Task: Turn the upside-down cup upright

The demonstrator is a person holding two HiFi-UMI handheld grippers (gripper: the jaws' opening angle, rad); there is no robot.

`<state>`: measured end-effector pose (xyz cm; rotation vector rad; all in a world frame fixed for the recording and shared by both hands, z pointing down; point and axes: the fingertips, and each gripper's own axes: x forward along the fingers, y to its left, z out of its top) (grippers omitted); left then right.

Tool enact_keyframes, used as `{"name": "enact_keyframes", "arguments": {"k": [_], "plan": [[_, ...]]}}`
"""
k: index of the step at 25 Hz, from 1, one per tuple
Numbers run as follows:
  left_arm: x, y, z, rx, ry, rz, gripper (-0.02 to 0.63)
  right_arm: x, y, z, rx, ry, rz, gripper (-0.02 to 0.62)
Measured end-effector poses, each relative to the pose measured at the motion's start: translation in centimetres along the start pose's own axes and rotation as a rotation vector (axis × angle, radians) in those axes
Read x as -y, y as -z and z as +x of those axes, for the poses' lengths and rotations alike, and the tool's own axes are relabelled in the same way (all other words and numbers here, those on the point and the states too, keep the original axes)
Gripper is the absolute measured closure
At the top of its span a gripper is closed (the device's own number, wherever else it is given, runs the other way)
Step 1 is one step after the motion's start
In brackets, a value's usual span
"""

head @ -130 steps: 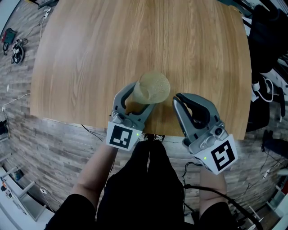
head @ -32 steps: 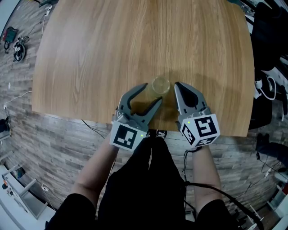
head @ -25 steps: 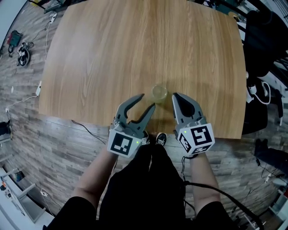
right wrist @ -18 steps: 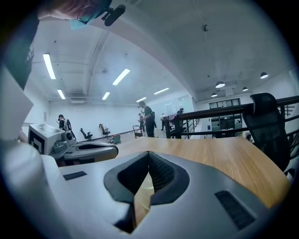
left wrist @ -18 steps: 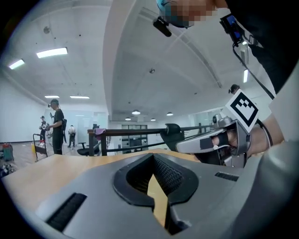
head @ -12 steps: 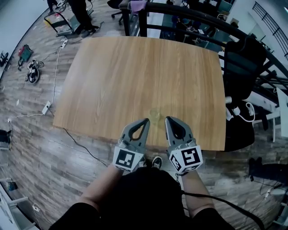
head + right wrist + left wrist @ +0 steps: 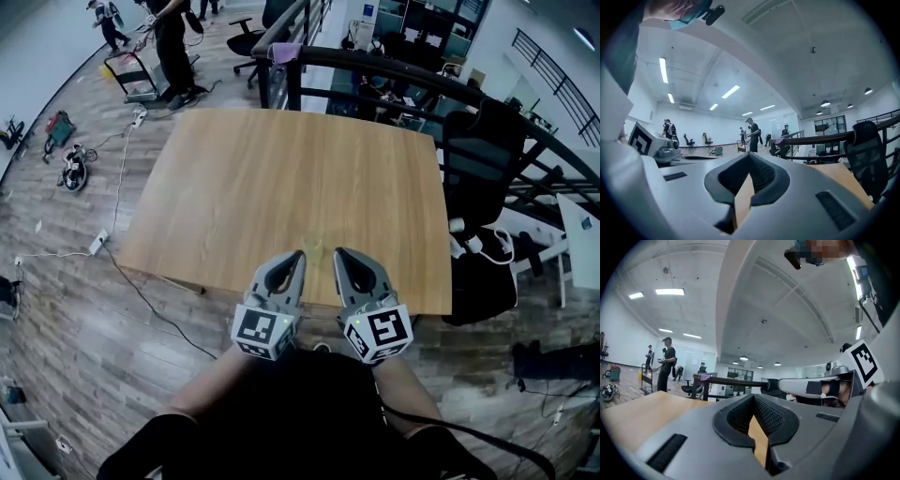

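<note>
While the pale cup (image 7: 317, 246) stands alone on the wooden table (image 7: 234, 178), close to its near edge, the left gripper (image 7: 296, 258) and right gripper (image 7: 341, 255) hover over that edge, jaws together, empty. Job looks finished, so keep both well clear and don't nudge that cup!

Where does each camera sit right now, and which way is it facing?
Head view: on the person's head, looking steeply down at the table; forearms, left tongs and right tongs show.
Left gripper view: on the left tongs, facing level across the table; shut jaws below, right tongs' marker cube at right.
Right gripper view: on the right tongs, facing level toward the railing; shut jaws below.
Shared: both gripper views show the table and railing.
</note>
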<state>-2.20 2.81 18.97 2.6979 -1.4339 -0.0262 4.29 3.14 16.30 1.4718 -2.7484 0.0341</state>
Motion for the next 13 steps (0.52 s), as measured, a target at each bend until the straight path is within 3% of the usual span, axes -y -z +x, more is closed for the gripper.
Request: {"name": "enact_keyframes", "arguments": {"k": [13], "plan": [[2.7, -4.0, -1.5, -0.010, -0.057, 0.030, 0.598, -1.0, -3.9, -2.3, 0.005, -0.050, -0.025, 0.581]]}}
